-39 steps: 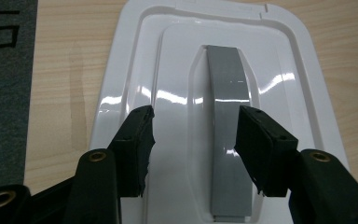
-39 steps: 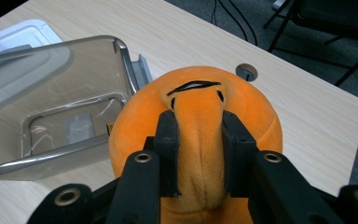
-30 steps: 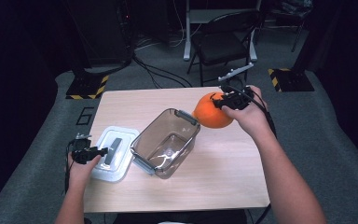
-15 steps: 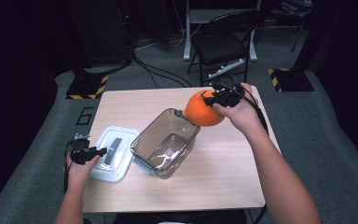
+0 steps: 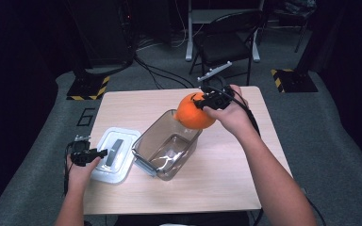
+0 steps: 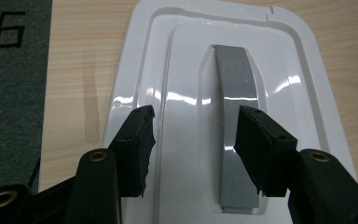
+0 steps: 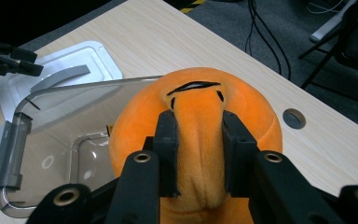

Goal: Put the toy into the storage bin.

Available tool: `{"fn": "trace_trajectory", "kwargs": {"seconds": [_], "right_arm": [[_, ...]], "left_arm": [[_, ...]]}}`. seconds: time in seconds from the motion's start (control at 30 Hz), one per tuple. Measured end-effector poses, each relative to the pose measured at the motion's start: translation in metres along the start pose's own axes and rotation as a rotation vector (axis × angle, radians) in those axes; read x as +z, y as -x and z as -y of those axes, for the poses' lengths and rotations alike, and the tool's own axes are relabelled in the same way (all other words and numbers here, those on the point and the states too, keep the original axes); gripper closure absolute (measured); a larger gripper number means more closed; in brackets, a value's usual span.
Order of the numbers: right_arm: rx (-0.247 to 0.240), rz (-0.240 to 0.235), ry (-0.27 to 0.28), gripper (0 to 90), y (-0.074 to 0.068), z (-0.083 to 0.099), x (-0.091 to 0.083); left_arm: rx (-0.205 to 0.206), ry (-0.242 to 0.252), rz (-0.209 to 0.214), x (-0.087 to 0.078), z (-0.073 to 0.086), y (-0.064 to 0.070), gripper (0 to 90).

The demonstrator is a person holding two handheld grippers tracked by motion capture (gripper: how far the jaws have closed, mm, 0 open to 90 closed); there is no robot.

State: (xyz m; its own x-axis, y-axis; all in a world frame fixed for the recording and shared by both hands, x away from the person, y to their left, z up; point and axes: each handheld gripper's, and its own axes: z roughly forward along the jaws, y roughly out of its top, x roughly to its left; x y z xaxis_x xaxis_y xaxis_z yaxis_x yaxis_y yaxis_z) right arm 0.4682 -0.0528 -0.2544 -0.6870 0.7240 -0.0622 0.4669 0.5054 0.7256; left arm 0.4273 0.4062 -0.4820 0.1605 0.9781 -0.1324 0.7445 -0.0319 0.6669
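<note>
The person's right forearm reaches up from the lower right edge of the high view, hand wrapped round the right tongs [image 5: 206, 101], which are raised and aimed toward the left. In the right gripper view their jaws are pinched in tight on a fold of orange plush. The left forearm comes in at the bottom left, its hand low, holding the left tongs [image 5: 94, 154] level with jaws spread wide apart

Orange plush toy [image 5: 195, 112]: round, soft, being pinched along a raised fold, hanging above the container's far rim.
Clear container [image 5: 166, 145]: lying open, empty, mid-table.
White lid [image 5: 114, 153]: lying flat just beside it.
</note>
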Motion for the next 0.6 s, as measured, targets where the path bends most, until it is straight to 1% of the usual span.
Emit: {"fn": "trace_trajectory", "kwargs": {"seconds": [0.07, 0.13, 0.17, 0.23, 0.27, 0.37, 0.4, 0.47, 0.6], "right_arm": [[-0.011, -0.010, -0.007, 71.1, -0.003, -0.002, 0.004], [-0.011, -0.014, -0.008, 71.1, -0.006, -0.003, 0.006], [-0.028, -0.019, -0.010, 71.1, -0.007, -0.004, 0.008], [-0.029, -0.026, -0.014, 71.1, -0.011, -0.005, 0.011], [-0.039, -0.030, -0.012, 71.0, -0.012, -0.006, 0.014], [-0.037, -0.041, -0.020, 71.0, -0.017, -0.008, 0.018], [-0.044, -0.045, -0.014, 71.0, -0.018, -0.008, 0.020], [-0.029, -0.058, -0.024, 71.0, -0.021, -0.009, 0.025], [-0.030, -0.071, -0.043, 71.0, -0.023, -0.008, 0.036]], "left_arm": [[0.001, 0.002, 0.000, 0.000, 0.000, 0.000, 46.4], [0.002, 0.004, 0.000, 0.000, 0.000, 0.000, 46.5], [0.006, 0.001, 0.000, 0.000, 0.000, -0.001, 46.5], [0.006, 0.003, 0.001, -0.001, 0.000, -0.001, 46.5], [0.005, 0.003, 0.000, -0.001, 0.000, -0.002, 46.5], [0.002, 0.003, 0.002, -0.001, 0.001, -0.002, 46.5], [0.002, 0.003, 0.002, -0.001, 0.001, -0.002, 46.5], [0.001, 0.004, 0.002, -0.001, 0.001, -0.003, 46.5], [0.001, 0.002, 0.002, -0.001, 0.001, -0.004, 46.5]]}}
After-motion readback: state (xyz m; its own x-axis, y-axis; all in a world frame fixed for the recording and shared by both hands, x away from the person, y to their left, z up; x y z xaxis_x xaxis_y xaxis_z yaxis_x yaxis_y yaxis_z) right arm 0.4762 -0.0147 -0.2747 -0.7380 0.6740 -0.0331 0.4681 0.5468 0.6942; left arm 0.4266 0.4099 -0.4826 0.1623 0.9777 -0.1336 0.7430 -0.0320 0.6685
